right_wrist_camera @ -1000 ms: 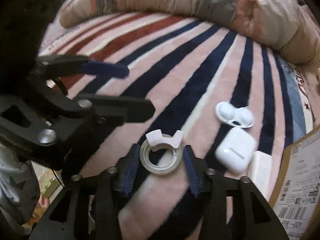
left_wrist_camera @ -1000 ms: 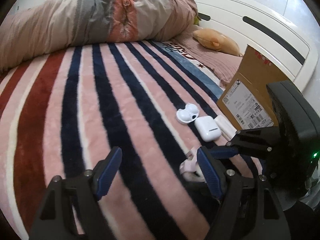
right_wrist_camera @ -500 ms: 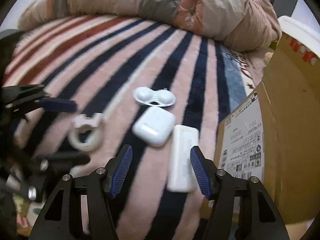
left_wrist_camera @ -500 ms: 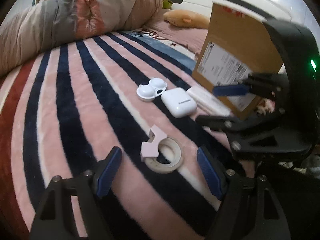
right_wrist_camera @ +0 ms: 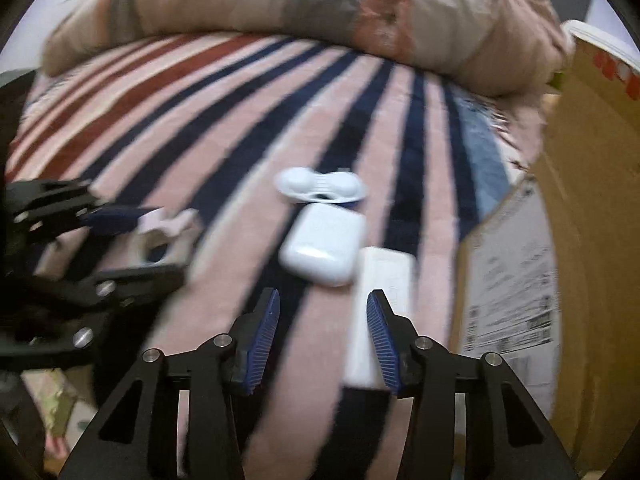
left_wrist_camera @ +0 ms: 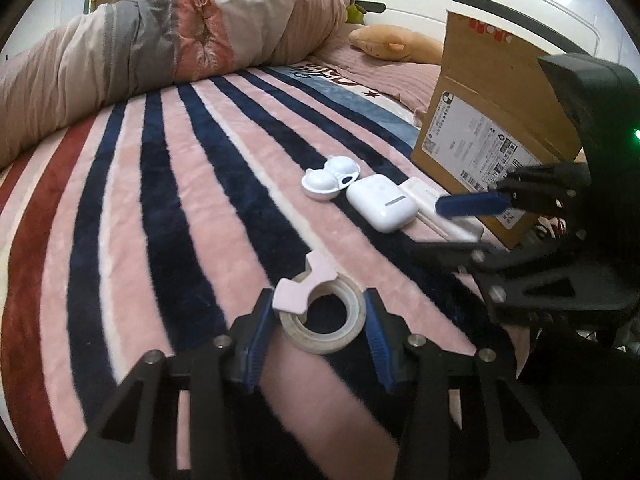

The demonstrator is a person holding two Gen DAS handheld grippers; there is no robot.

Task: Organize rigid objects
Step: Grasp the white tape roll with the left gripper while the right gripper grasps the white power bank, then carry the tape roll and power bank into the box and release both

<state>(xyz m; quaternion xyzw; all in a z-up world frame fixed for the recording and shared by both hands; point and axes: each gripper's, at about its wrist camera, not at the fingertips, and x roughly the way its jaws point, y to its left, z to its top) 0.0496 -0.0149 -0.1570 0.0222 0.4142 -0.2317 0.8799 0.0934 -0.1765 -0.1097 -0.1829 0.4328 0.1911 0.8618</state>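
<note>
Striped blanket (left_wrist_camera: pixel 192 184) carries all. My left claw (left_wrist_camera: pixel 320 316) brackets tape roll (left_wrist_camera: pixel 324 320), pads seemingly touching, grip unconfirmed; right claw (right_wrist_camera: pixel 322 320) open, empty, over white bar (right_wrist_camera: pixel 380 300) beside cardboard box (left_wrist_camera: pixel 480 128), for boxing.

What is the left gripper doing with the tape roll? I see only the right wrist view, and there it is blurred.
Observer: The left gripper has a finger on each side of the tape roll. The pads look to touch it, and the roll lies flat on the striped blanket.
Operator: Where does its pink cutter piece point?
Observer: The pink cutter piece sits on the far-left rim of the roll, right beside the left finger.
Operator: Is something behind the cardboard box?
Observer: Yes, a tan plush toy lies on the bed past the cardboard box.
</note>
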